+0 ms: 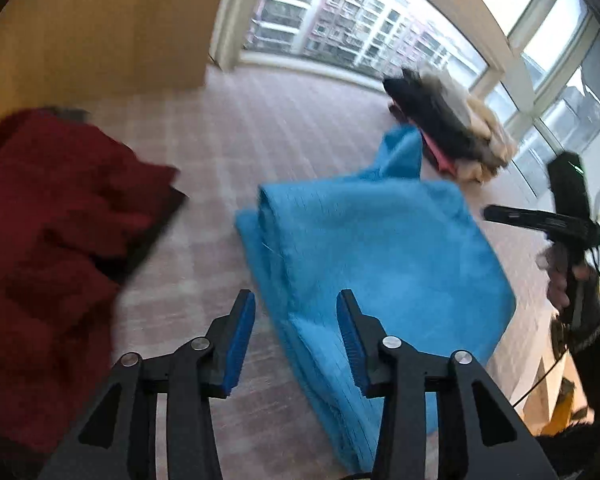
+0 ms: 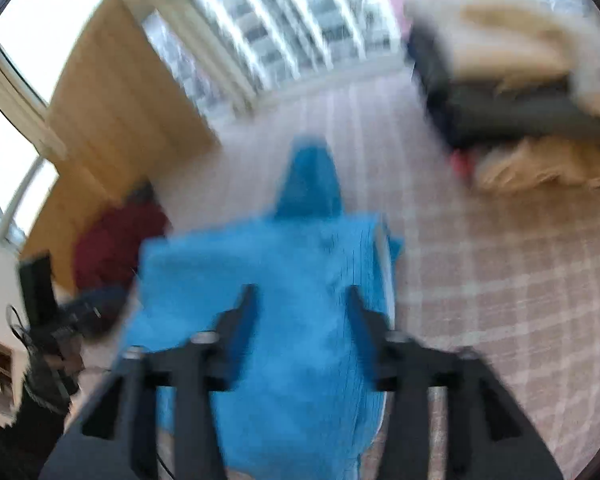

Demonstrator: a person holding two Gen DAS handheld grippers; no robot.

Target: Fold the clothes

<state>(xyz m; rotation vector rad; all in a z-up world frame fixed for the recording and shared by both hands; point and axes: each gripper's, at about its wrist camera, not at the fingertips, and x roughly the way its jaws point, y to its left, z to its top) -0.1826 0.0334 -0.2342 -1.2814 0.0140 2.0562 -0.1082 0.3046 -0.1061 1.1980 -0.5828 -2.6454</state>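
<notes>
On the pink-and-white checked bedspread [image 1: 284, 128], going left to right from the left wrist view: a rumpled dark red knit garment [image 1: 52, 240] is heaped at the left edge, then bare checked fabric, then the bright blue ribbed-knit garment [image 1: 364, 248] lying roughly in the middle, partly folded over on itself with a doubled edge along its left side and one narrow bit sticking up toward the window, probably a sleeve but can't say for sure. Just past that tip sits a stack of folded clothes [image 1: 448, 128], dark on the near side, cream and fluffy behind, with a strip of pink showing. The left gripper [image 1: 296, 336] has its blue-padded jaws apart, nothing between them, the right-hand pad over the blue garment's edge but whether it touches I can't tell. The right gripper [image 1: 512, 216] is off to the right of the blue piece, held in a hand [image 1: 560, 276]; in its own, very smeared view, the right gripper [image 2: 300, 320] also stands spread open over the blue garment [image 2: 284, 280] with no cloth pinched. No brand, label or readable writing shows anywhere.
</notes>
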